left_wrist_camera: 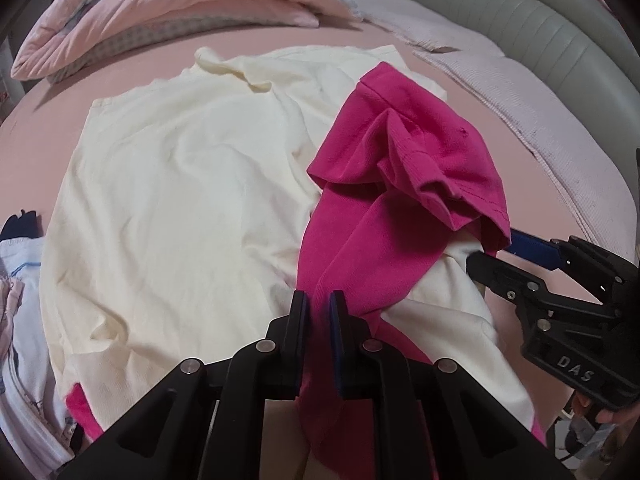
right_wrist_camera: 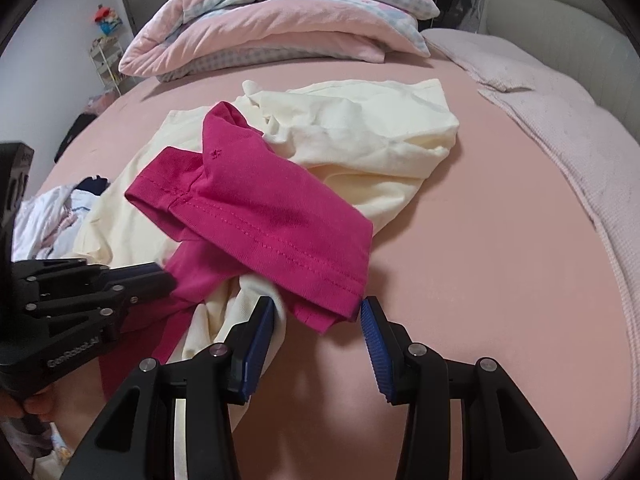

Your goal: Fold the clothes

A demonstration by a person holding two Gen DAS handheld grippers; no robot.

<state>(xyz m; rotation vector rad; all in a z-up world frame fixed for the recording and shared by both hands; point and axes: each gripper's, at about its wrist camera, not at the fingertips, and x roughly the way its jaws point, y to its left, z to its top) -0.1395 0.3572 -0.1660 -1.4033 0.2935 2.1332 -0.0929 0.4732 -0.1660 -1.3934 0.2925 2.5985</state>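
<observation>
A magenta shirt (left_wrist_camera: pixel 380 160) lies crumpled on top of a spread cream shirt (left_wrist_camera: pixel 180 180) on the pink bed. My left gripper (left_wrist_camera: pixel 319 300) is shut on a twisted strip of the magenta cloth that runs down between its fingers. My right gripper (right_wrist_camera: pixel 316 312) stands open at the near right side; the stitched hem corner of the magenta shirt (right_wrist_camera: pixel 260 208) hangs between its blue pads without being pressed. A fold of the cream shirt (right_wrist_camera: pixel 380 128) brushes its left finger. Each gripper shows in the other's view: the right gripper (left_wrist_camera: pixel 500 250) and the left gripper (right_wrist_camera: pixel 160 276).
A folded pink quilt (right_wrist_camera: pixel 280 28) lies at the far end of the bed. A pale pink blanket (right_wrist_camera: pixel 560 128) runs along the right side beside a grey padded headboard (left_wrist_camera: pixel 540 20). A heap of light clothes (right_wrist_camera: pixel 48 216) sits at the left. Bare pink sheet (right_wrist_camera: pixel 480 260) spreads to the right.
</observation>
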